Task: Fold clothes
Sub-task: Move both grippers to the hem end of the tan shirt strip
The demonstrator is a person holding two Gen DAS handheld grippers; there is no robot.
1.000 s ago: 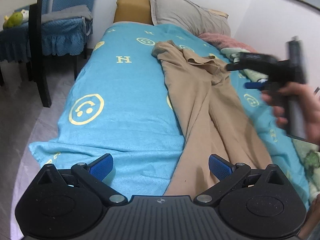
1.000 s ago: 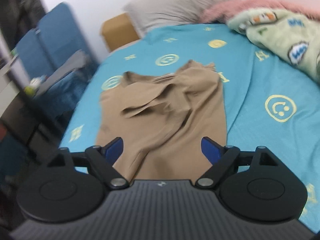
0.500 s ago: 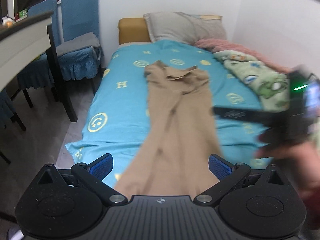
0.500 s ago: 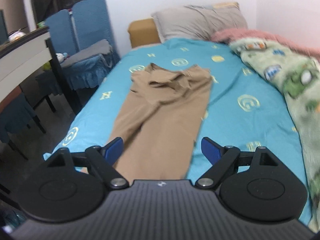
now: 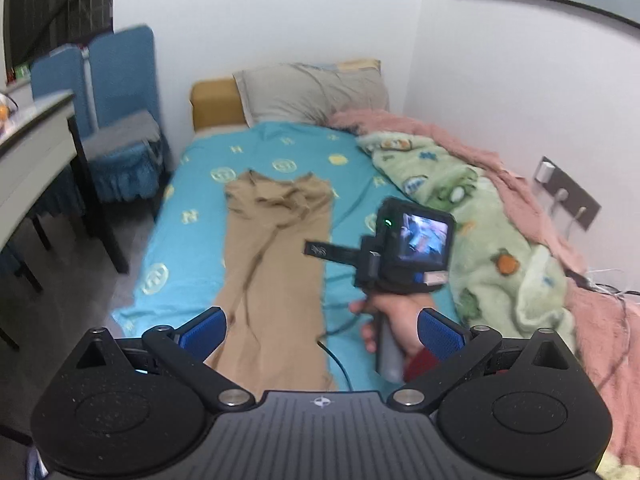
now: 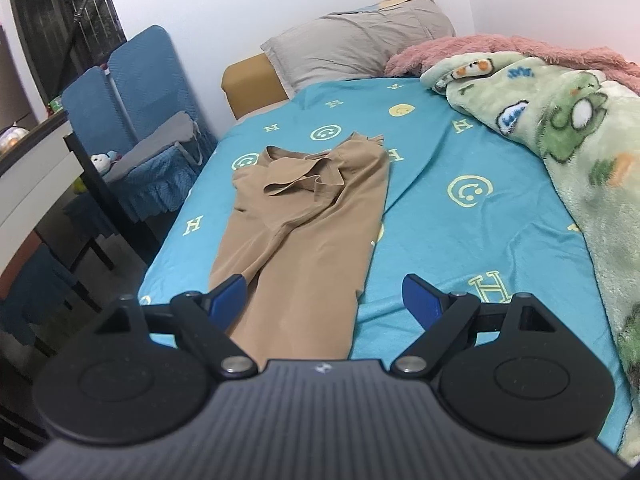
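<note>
While nothing is gripped yet, these notes cover the approach.

Trousers: tan trousers (image 6: 308,232) lie lengthwise on the blue sheet (image 6: 472,240), waistband far toward the grey pillow (image 6: 356,48), legs running near and over the bed's near edge; the waist is rumpled and partly turned over.

Left gripper (image 5: 322,326): released, blue pads spread wide, holding nothing, above the near leg ends.

Right gripper (image 6: 324,294): also spread and unladen, hovering over the lower legs; seen from the left wrist view, the right hand (image 5: 394,320) holds it near the trousers' right edge.

Step in hand: likely reaching for the hems to begin a fold.

Doing it well: pinch each hem at an outer corner, catching both layers; lift evenly, carry toward the waistband, and flatten the rumpled waist first so creases are not trapped.

Hazard: green blanket (image 6: 568,128) on the right lies well apart.
</note>
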